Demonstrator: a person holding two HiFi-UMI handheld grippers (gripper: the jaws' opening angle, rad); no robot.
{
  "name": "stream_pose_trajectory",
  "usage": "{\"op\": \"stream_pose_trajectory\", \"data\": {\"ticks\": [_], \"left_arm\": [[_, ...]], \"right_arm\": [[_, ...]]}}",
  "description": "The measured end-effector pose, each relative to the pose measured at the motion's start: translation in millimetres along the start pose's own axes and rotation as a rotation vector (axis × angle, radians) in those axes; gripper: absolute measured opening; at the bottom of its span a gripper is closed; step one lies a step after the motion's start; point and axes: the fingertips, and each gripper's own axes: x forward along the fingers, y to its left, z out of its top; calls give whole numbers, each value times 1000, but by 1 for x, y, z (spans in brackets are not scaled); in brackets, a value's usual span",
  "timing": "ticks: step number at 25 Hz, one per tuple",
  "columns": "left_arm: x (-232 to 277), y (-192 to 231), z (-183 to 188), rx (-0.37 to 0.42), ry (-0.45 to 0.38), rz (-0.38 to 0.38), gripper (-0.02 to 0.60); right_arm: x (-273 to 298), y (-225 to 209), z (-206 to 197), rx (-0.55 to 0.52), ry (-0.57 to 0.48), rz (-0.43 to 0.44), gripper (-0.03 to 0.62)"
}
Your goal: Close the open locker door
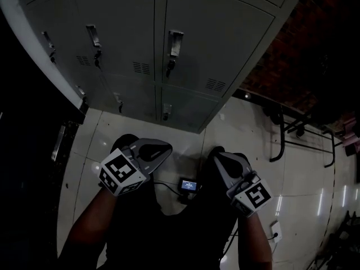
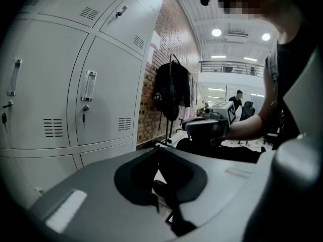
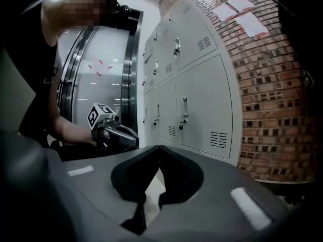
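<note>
A bank of grey lockers (image 1: 152, 44) fills the top of the head view, and every door I can see there lies flush with its frame. Their handles (image 1: 174, 43) and key locks show. My left gripper (image 1: 167, 148) and right gripper (image 1: 216, 153) hang low in front of the person's body, well short of the lockers, both with jaws together and nothing between them. In the left gripper view the left gripper (image 2: 156, 149) points past the lockers (image 2: 101, 100) toward the right gripper (image 2: 204, 125). In the right gripper view the right gripper (image 3: 160, 147) faces the left gripper (image 3: 118, 134).
A brick wall (image 3: 272, 100) borders the lockers on the right. A black backpack (image 2: 171, 89) hangs on a rack beside it. Black metal frame legs (image 1: 281, 134) stand on the white tiled floor. A small lit device (image 1: 188, 184) with a cable sits between the grippers.
</note>
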Motion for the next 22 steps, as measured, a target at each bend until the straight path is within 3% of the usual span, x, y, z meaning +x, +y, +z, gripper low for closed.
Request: {"op": "stream_pose_trajectory", "data": {"ticks": [6, 22], "left_arm": [[3, -4, -2, -1, 5, -10, 12], [2, -5, -1, -5, 5, -14, 12]], "right_arm": [[-12, -5, 6, 57, -68, 14, 2], [-4, 3, 1, 0, -8, 11, 2]]}}
